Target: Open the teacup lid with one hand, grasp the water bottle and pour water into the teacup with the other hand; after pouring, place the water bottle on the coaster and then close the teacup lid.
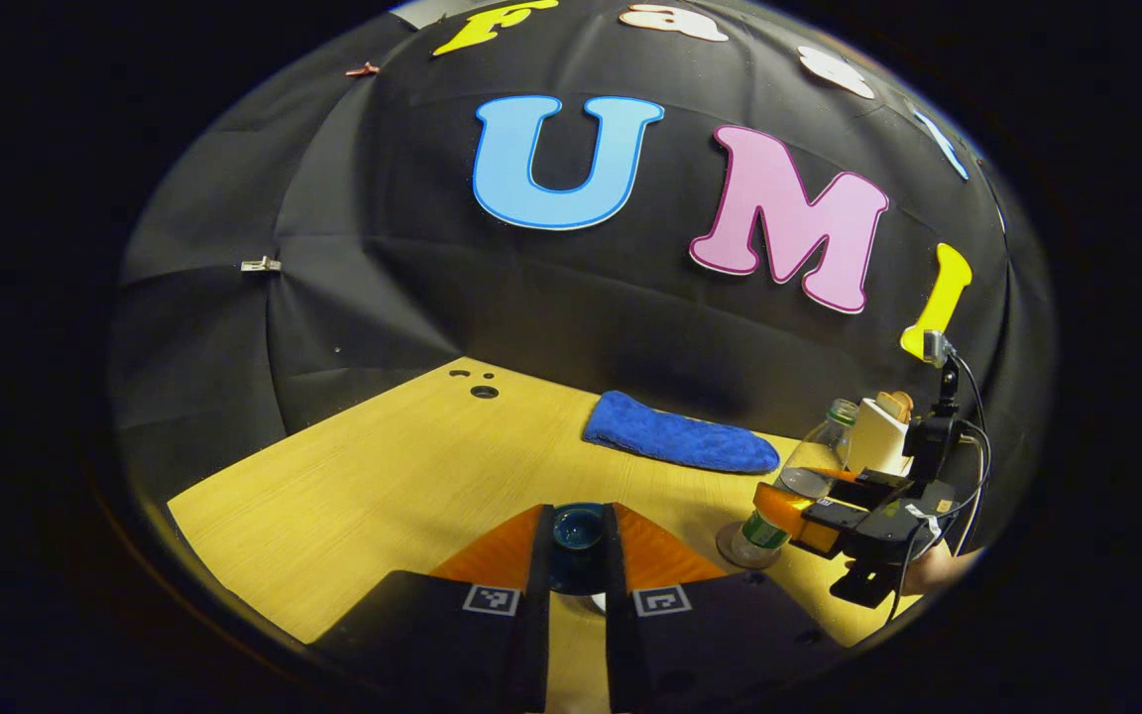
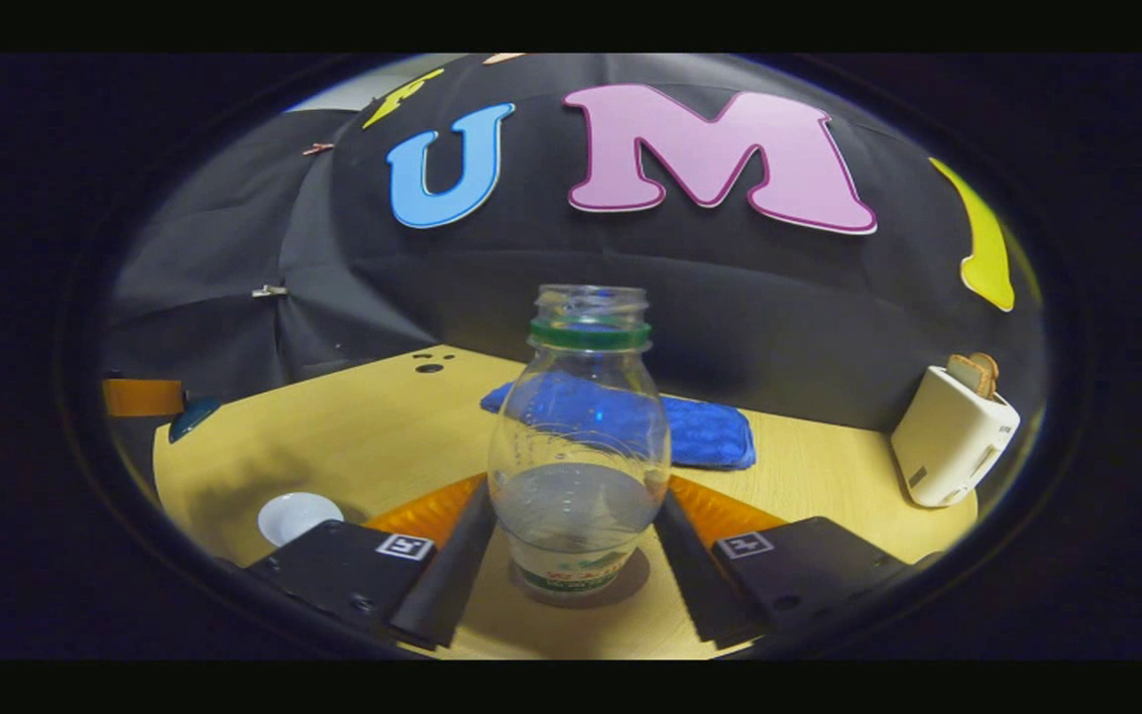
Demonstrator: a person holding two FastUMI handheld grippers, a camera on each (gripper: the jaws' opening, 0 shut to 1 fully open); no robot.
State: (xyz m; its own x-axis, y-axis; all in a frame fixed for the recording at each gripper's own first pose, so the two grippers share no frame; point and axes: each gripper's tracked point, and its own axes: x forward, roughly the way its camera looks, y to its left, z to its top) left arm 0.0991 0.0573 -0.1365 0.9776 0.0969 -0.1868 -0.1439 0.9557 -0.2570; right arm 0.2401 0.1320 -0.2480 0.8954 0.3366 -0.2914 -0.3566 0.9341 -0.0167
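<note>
Between the right gripper (image 2: 576, 555) fingers, spread clear: water bottle (image 2: 578, 446) upright, mouth up, on coaster (image 2: 621, 592); left gripper (image 1: 577, 555) clamps teacup lid (image 1: 577, 526); wooden table (image 1: 383, 486).

Staged recording booth, not a real home: black cloth wall (image 1: 412, 297) is hanging behind everything, pinned with clips (image 1: 261, 265). Light wood-grain surface (image 1: 383, 476) is carrying household props: a blue towel (image 1: 678, 433) lying near the wall, a white toaster (image 2: 953, 436) with bread slices sticking out, sitting at the right edge. Cable holes (image 1: 483, 391) are showing in the surface's far corner, like an office desk. Square printed marker tags are sitting on the gripper (image 1: 577, 585) bodies, pointing to a data-capture rig.
</note>
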